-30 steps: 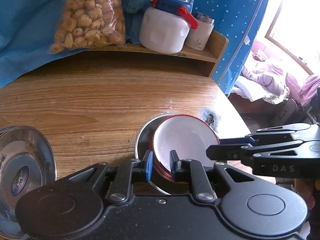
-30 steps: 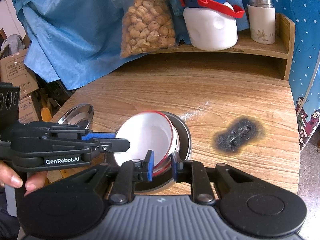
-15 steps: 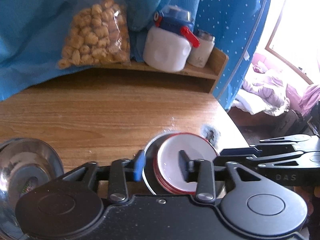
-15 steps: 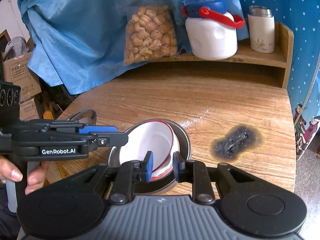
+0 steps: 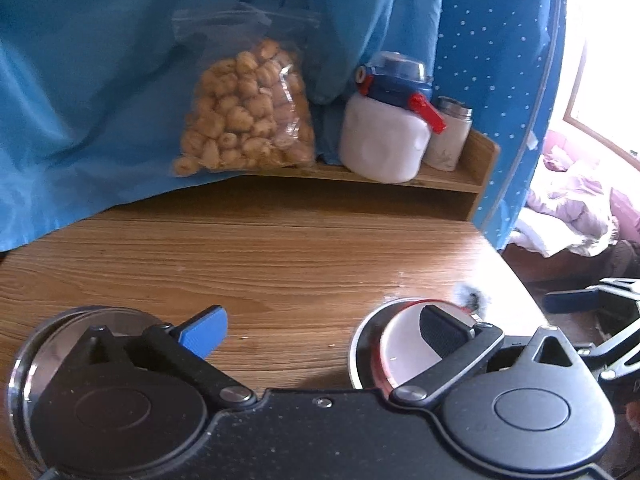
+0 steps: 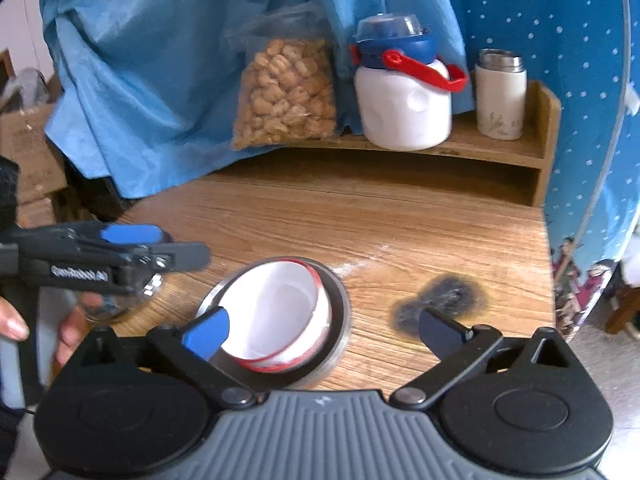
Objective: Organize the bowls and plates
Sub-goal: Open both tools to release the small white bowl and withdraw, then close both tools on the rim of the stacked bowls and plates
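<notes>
A white bowl with a red rim (image 6: 276,312) rests inside a steel plate (image 6: 340,322) on the wooden table (image 6: 400,220). My right gripper (image 6: 323,336) hovers over their near edge, jaws opening wide, with no pad pressing on them. My left gripper (image 5: 322,334) is also opening, with bare table in the gap. Its black right finger (image 5: 440,332) covers part of the white bowl (image 5: 400,356). A steel bowl (image 5: 36,344) lies under its left finger. Each gripper also shows in the other's view: the left gripper (image 6: 120,256) and the right gripper (image 5: 580,304).
A low wooden shelf (image 6: 500,152) at the back carries a bag of snacks (image 6: 286,92), a white jug with a red handle (image 6: 404,104) and a white flask (image 6: 500,96). Blue cloth (image 6: 160,80) hangs behind. A black burn mark (image 6: 440,304) lies right of the plate. A person's hand (image 6: 12,326) holds the left gripper.
Both grippers were shut on the white bowl's rim and have let go, jaws now spread wide. The bowl now rests in the steel plate. The left gripper's view tilted upward.
</notes>
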Available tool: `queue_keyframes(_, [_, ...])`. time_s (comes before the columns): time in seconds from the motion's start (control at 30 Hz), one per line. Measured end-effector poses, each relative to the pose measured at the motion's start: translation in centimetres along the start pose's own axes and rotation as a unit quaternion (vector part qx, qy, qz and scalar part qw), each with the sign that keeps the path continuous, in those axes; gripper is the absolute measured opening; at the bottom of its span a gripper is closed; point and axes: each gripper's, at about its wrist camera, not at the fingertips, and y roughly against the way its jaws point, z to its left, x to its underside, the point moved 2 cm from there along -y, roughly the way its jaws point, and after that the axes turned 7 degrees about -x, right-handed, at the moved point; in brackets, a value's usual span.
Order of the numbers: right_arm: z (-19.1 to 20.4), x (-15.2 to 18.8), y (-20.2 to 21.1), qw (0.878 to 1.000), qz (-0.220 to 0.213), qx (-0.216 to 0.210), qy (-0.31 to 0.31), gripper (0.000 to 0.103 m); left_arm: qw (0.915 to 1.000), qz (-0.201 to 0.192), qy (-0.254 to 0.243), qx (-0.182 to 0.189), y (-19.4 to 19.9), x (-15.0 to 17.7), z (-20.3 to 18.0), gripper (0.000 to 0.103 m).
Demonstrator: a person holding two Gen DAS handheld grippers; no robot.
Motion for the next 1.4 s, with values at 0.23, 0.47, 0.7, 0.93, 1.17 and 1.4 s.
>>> queue_keyframes(0.23, [-1.1, 1.2, -0.7, 0.998, 0.012, 0.06, 0.008, 0.103, 0.9995, 0.01, -0.02, -0.021, -0.4, 1.2, 0.9, 0.102])
queue_keyframes(0.47, [-2.0, 1.8, -0.8, 0.997, 0.02, 0.077, -0.004, 0.103, 0.998, 0.029, -0.053, -0.021, -1.1, 2.4, 0.6, 0.102])
queue_keyframes(0.7, [-1.5, 2.0, -1.2, 0.997, 0.021, 0.075, 0.013, 0.103, 0.9973, 0.038, -0.061, -0.014, -1.7, 2.8, 0.6, 0.102])
queue_keyframes(0.93, [-1.2, 2.0, -2.2, 0.995, 0.03, 0.087, 0.033, 0.103, 0.9962, 0.047, -0.071, -0.018, -2.4, 2.9, 0.3, 0.102])
queue_keyframes(1.17, [-1.3, 1.9, -2.6, 0.995, 0.033, 0.09, 0.029, 0.103, 0.995, 0.048, -0.083, -0.026, -2.8, 2.9, -0.2, 0.102])
queue_keyframes(1.4, [-0.6, 2.1, -2.9, 0.99, 0.029, 0.129, 0.039, 0.103, 0.994, 0.036, -0.089, -0.053, -2.6, 3.2, -0.9, 0.102])
